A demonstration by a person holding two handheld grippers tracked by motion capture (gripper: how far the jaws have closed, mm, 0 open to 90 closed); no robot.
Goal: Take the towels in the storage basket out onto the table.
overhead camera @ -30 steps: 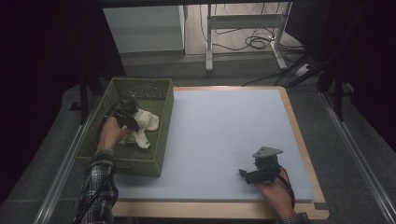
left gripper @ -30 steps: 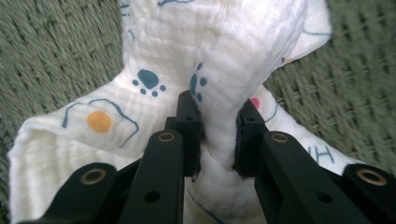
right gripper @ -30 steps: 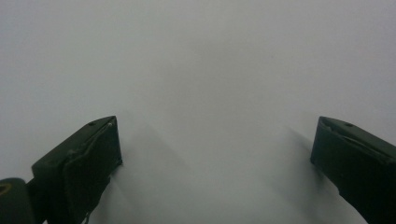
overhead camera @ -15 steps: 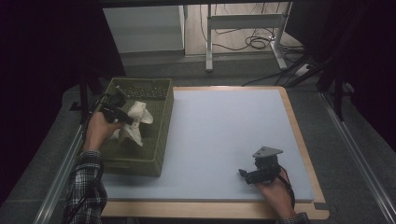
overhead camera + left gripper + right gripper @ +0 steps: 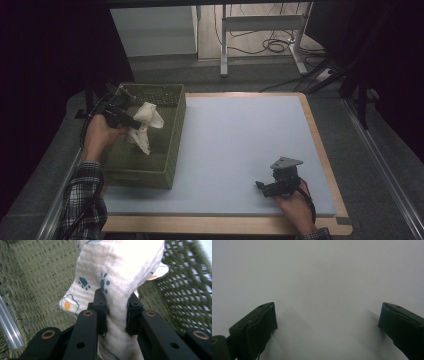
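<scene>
Left gripper point(image 5: 131, 121) is clamping the white cloth point(image 5: 145, 125), jaws pressed into a bunched fold from both sides. In the left gripper view the cloth point(image 5: 117, 280) is running up from between my jaws through the centre to the top of the frame; teal paw prints and small orange-and-white shapes are showing on it. In the high view I'm holding it at the left of the frame, over the green basket point(image 5: 170, 150), with the free end hanging down below the jaws toward the basket's inside. Can't tell whether the lowest corner is touching the basket floor. The basket's woven floor and mesh wall point(image 5: 185, 290) are sitting behind the cloth in the left gripper view.

The basket is sitting at the left edge of the pale blue table mat point(image 5: 240, 145), its right wall just on the mat's left side.

Right gripper point(image 5: 264, 187) is sitting at the lower right of the high view, low over the mat, well apart from the basket and the cloth. Its jaws are standing wide apart with nothing between them; in the right gripper view they're coming up at the lower left and lower right corners, with bare mat point(image 5: 324, 290) between them.
</scene>
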